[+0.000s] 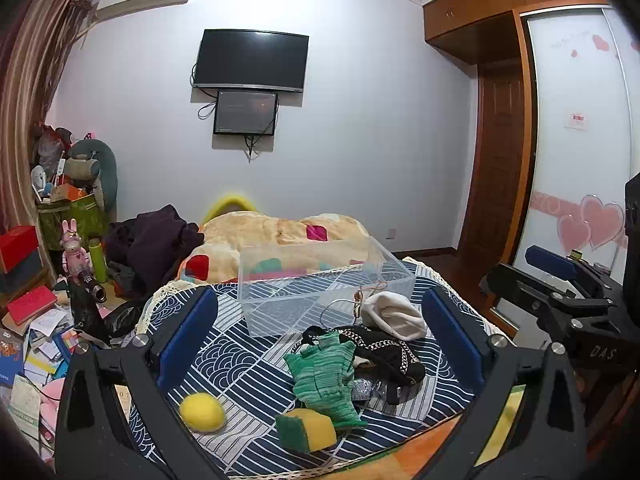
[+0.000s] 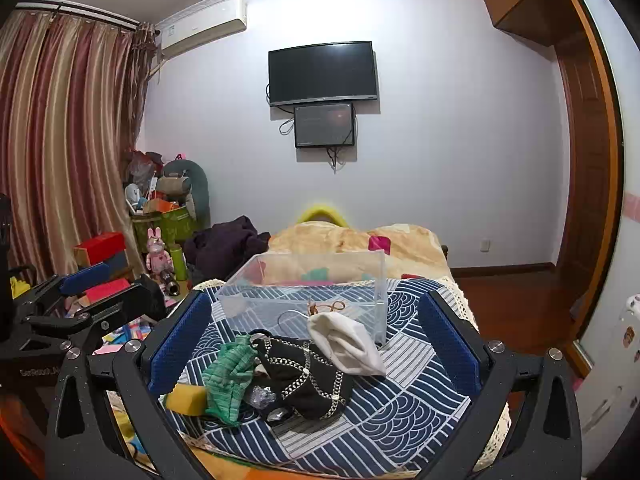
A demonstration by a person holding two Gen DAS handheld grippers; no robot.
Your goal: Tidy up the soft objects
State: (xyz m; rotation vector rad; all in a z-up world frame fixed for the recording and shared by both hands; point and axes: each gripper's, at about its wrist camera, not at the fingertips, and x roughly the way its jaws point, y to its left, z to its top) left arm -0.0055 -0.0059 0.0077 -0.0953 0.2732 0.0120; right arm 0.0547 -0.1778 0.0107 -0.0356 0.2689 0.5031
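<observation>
On a blue patterned cloth (image 1: 240, 356) lie a yellow ball (image 1: 202, 412), a yellow-green sponge (image 1: 306, 429), a green knitted glove (image 1: 326, 376), a black bag with chain trim (image 1: 386, 350) and a white pouch (image 1: 394, 316). An empty clear plastic box (image 1: 320, 282) stands behind them. My left gripper (image 1: 320, 328) is open above the pile, holding nothing. My right gripper (image 2: 316, 344) is open, framing the glove (image 2: 230, 372), bag (image 2: 310, 376), pouch (image 2: 346, 338), sponge (image 2: 186, 398) and box (image 2: 308, 292). Each gripper shows at the edge of the other's view.
A beige blanket (image 1: 280, 236) and dark clothes (image 1: 156, 240) lie on the bed behind the box. Books, boxes and toys (image 1: 44, 312) clutter the floor at left. A wardrobe (image 1: 576, 140) stands at right. Two screens hang on the far wall (image 1: 250, 80).
</observation>
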